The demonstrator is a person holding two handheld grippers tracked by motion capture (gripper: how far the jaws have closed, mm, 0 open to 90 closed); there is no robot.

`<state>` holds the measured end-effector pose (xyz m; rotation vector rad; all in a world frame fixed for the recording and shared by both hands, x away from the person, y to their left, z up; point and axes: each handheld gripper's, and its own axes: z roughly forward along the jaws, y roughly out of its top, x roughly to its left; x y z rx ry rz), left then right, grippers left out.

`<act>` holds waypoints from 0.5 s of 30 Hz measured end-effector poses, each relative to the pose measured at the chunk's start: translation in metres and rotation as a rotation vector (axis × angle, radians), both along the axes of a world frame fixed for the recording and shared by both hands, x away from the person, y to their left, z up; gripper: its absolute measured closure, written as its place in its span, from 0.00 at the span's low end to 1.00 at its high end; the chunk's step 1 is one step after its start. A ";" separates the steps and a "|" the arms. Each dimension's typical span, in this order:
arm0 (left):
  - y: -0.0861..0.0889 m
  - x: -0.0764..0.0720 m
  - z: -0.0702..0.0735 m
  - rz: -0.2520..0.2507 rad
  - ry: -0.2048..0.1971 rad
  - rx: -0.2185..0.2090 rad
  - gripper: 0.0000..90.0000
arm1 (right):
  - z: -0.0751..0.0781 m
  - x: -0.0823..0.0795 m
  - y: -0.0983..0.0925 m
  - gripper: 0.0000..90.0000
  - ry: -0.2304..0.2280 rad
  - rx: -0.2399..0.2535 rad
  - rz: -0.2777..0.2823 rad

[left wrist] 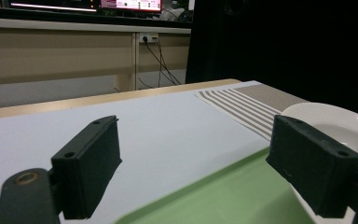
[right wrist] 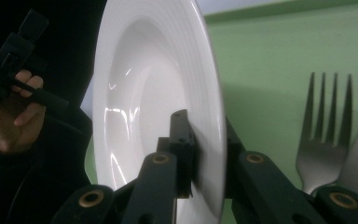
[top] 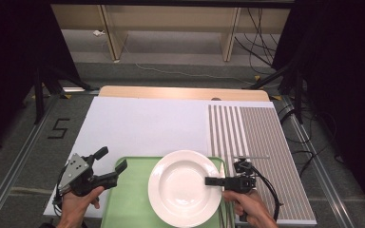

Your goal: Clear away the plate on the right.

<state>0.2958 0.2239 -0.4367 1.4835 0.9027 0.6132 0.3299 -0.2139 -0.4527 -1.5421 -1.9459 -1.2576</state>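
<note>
Two handheld grippers work over a green tray (top: 123,209) at the near edge of a white table (top: 147,123). From the high view, a round white plate (top: 185,187) sits on the tray's right half. The right gripper (top: 214,181) reaches in from the right, its black jaws lying over the plate's right rim. The left gripper (top: 111,165) hovers at the tray's left edge, well apart from the plate, jaws spread wide with nothing between them.

The right gripper view adds detail: its jaws pinch the plate's rim, one inside the dish and one behind it. A metal fork (right wrist: 324,135) lies on the tray just beside the plate.

The plate is glossy, with a deep centre and faint concentric ridges on its broad rim.
</note>
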 end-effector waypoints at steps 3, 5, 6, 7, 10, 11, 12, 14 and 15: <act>0.000 0.000 0.000 0.000 0.001 0.001 0.18 | 0.000 0.001 0.006 0.92 0.003 -0.004 0.009; 0.000 0.000 0.000 0.000 0.000 0.001 0.18 | -0.001 0.002 0.010 0.92 -0.002 -0.011 0.018; 0.000 0.000 0.000 0.000 0.001 0.001 0.18 | -0.001 0.002 0.011 0.92 0.009 -0.014 0.019; 0.000 0.000 0.000 0.000 0.000 0.001 0.18 | -0.002 0.002 0.013 0.92 0.000 -0.014 0.024; 0.000 0.000 0.000 -0.001 0.000 0.000 0.18 | -0.001 0.003 0.018 0.92 0.025 -0.023 0.034; 0.000 0.000 0.000 -0.001 0.000 0.000 0.18 | 0.000 0.003 0.021 0.92 0.048 -0.026 0.039; 0.000 0.000 0.000 -0.001 0.000 0.000 0.18 | -0.002 0.004 0.022 0.92 0.026 -0.029 0.040; 0.000 0.000 0.000 -0.001 0.000 -0.001 0.18 | -0.001 0.004 0.027 0.92 0.049 -0.038 0.049; 0.000 0.000 0.000 0.000 0.000 -0.001 0.18 | -0.002 0.005 0.029 0.92 0.048 -0.039 0.051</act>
